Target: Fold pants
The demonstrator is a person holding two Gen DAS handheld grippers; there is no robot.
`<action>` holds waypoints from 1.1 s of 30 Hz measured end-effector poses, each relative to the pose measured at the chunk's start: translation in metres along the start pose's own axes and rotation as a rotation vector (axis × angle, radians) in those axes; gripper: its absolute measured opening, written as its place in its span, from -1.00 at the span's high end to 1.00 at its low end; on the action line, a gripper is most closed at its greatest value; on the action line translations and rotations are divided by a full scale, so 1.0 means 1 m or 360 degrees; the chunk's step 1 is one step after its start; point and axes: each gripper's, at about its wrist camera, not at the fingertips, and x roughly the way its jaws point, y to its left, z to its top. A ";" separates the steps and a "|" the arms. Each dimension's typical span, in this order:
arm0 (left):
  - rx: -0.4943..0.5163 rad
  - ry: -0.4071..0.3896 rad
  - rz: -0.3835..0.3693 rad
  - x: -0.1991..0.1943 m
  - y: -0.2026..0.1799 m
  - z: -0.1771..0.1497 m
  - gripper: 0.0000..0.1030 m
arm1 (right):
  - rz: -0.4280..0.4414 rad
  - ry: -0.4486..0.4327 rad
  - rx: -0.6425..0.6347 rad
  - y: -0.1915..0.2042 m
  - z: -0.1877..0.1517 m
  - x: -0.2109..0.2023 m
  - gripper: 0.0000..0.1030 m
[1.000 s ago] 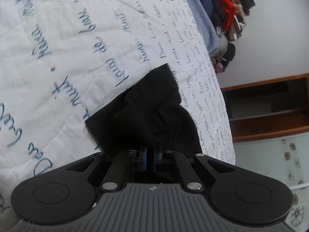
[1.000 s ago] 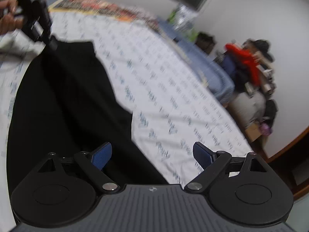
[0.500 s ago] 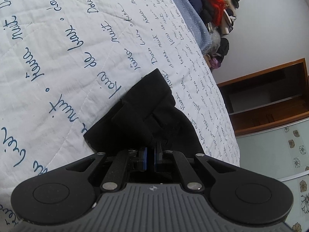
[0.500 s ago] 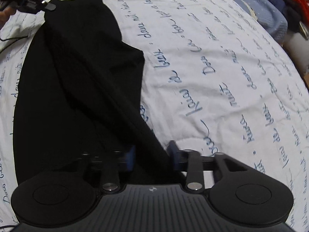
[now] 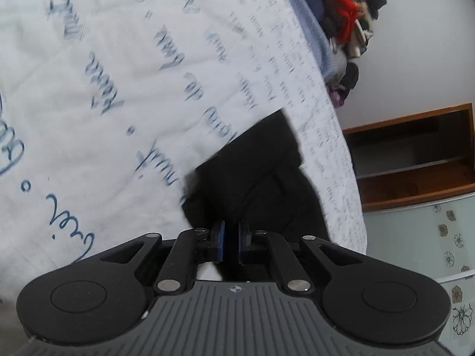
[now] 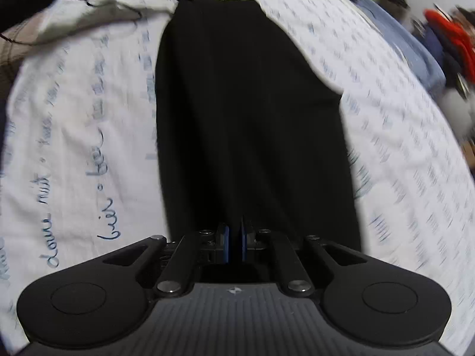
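Right wrist view: white bedspread [image 6: 89, 124] with blue script, black pants [image 6: 252, 118] stretched lengthwise; right gripper [image 6: 234, 244], wide open a second ago, now clamped on near end. Left gripper [image 5: 231, 241] pinching far end. Both ends secured, ready for folding.

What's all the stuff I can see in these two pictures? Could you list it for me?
pants: one pair, black, laid along the bedspread
bedspread: one, white with blue handwriting, under the pants
blanket: one, blue, along the far bed edge
clothes pile: one, mixed red and dark, by the wall
shelf: one, brown wood, beside the bed
left gripper: one, black, fingers shut on one end of the pants
right gripper: one, black, fingers shut on the other end
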 end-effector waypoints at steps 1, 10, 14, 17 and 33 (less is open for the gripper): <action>0.0003 -0.0007 0.0004 -0.002 0.001 -0.001 0.79 | -0.0043 -0.0050 0.0049 0.004 -0.003 0.002 0.86; 0.0498 -0.0264 0.0161 -0.068 -0.048 -0.033 0.54 | -0.0168 -0.0508 0.0931 -0.021 -0.057 -0.053 -0.41; 0.0895 -0.0454 0.0128 -0.075 -0.092 -0.076 0.35 | -0.0344 -0.0705 0.1366 -0.071 -0.101 -0.100 -0.67; 0.1002 -0.0439 -0.0028 -0.045 -0.112 -0.108 -0.05 | -0.0663 -0.0458 0.1647 -0.131 -0.106 -0.103 -0.67; 0.1365 -0.0441 -0.0011 0.057 -0.098 -0.195 -0.67 | -0.0784 0.0205 0.1906 -0.235 -0.134 -0.003 0.47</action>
